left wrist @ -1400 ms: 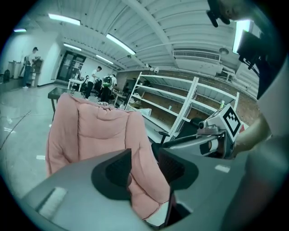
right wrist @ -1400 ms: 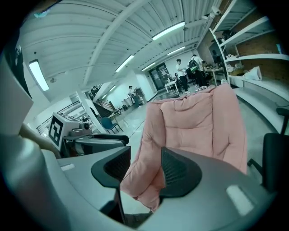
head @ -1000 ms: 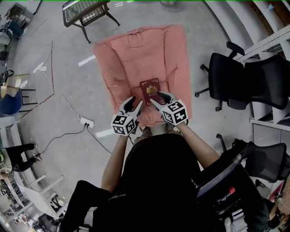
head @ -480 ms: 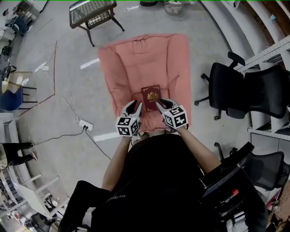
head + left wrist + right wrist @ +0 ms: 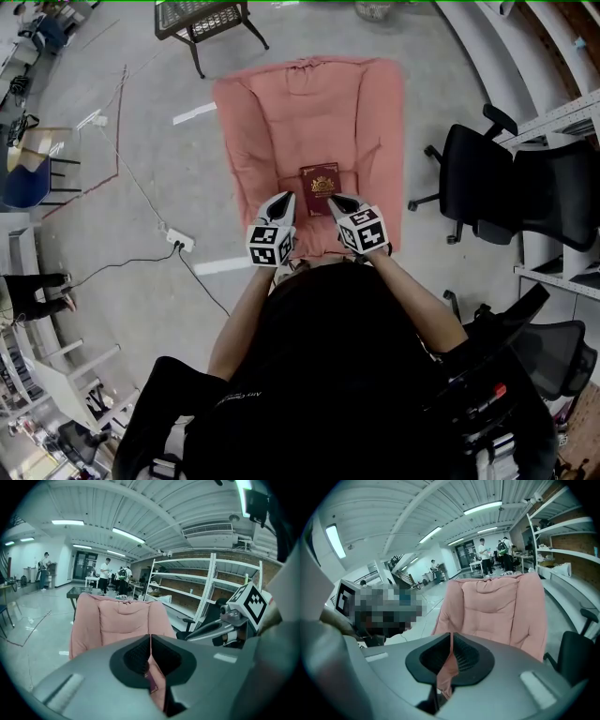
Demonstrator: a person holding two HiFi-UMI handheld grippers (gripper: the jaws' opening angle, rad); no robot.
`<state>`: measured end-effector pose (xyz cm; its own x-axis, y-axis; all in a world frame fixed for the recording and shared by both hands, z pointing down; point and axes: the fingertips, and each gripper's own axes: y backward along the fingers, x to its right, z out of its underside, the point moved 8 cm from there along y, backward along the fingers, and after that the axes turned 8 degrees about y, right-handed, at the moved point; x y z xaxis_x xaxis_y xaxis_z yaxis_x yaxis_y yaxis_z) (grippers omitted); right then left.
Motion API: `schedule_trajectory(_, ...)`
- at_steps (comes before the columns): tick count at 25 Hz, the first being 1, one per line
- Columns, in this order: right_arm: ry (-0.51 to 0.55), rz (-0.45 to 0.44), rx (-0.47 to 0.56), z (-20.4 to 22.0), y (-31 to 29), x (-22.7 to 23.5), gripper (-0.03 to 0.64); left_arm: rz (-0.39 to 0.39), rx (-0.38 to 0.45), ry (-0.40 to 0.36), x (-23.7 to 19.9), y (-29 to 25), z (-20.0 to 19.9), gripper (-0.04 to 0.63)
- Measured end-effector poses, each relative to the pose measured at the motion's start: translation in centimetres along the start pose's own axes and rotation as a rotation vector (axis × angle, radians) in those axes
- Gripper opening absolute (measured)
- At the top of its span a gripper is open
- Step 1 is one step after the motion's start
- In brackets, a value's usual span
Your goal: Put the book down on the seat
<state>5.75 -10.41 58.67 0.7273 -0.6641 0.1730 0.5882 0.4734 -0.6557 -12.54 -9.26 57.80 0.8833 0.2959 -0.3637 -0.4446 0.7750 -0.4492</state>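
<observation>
Book point(image 5: 321, 188), dark red with a gold crest, lies flat on the front part of the pink seat point(image 5: 281, 122), just as it did a second ago.

The left gripper point(image 5: 285, 201) sits just beside the book's near left corner. The right gripper point(image 5: 339, 201) sits just beside its near right corner. A second ago both pairs of jaws stood spread. They have just been closing and now meet tip to tip, with nothing held between them.

Only the gripper views show the jaw lines pressed together. The left gripper view shows a sliver of the book point(image 5: 150, 682) and pink cushion below its tips. It also shows the right gripper's marker cube point(image 5: 253, 603) and white shelves point(image 5: 187, 590). The right gripper view shows only pink cushion under its tips. Both gripper views show people standing far back in the hall. Only the head view shows the whole book and where it lies.

Count: one book, one pink seat, two grippers. Beyond them the head view shows one dark wire table point(image 5: 202, 17) on the grey floor point(image 5: 141, 281) and at least two black office chairs point(image 5: 473, 178) to the right.
</observation>
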Motion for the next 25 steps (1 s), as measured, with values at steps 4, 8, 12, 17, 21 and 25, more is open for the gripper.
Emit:
schedule_trajectory(4, 0.006, 0.005, 0.032, -1.0, 0.0, -0.2, 0.021, -0.012, 0.025, -0.003, -0.2, 0.2, -0.7, 0.008)
schedule_trajectory(8, 0.009, 0.031, 0.073, -2.4, 0.6, 0.1, 0.023, -0.019, 0.066, -0.016, -0.1, 0.4, -2.2, 0.008)
schedule_trajectory(12, 0.038, 0.068, 0.144, -4.9, 1.4, 0.6, 0.017, -0.012, 0.139, -0.041, 0.6, 0.3, -5.2, 0.008)
schedule_trajectory(17, 0.166, 0.101, 0.307, -10.3, 3.4, 0.3, 0.015, 0.006, 0.295, -0.094, 2.4, 0.9, -10.8, 0.008)
schedule_trajectory(21, 0.275, 0.129, 0.465, -14.9, 6.4, -0.9, 0.011, 0.022, 0.424, -0.172, 4.3, 2.6, -15.3, 0.008)
schedule_trajectory(25, 0.318, 0.125, 0.636, -18.1, 9.5, -2.5, 0.014, 0.033, 0.532, -0.251, 6.2, 5.0, -18.7, 0.008)
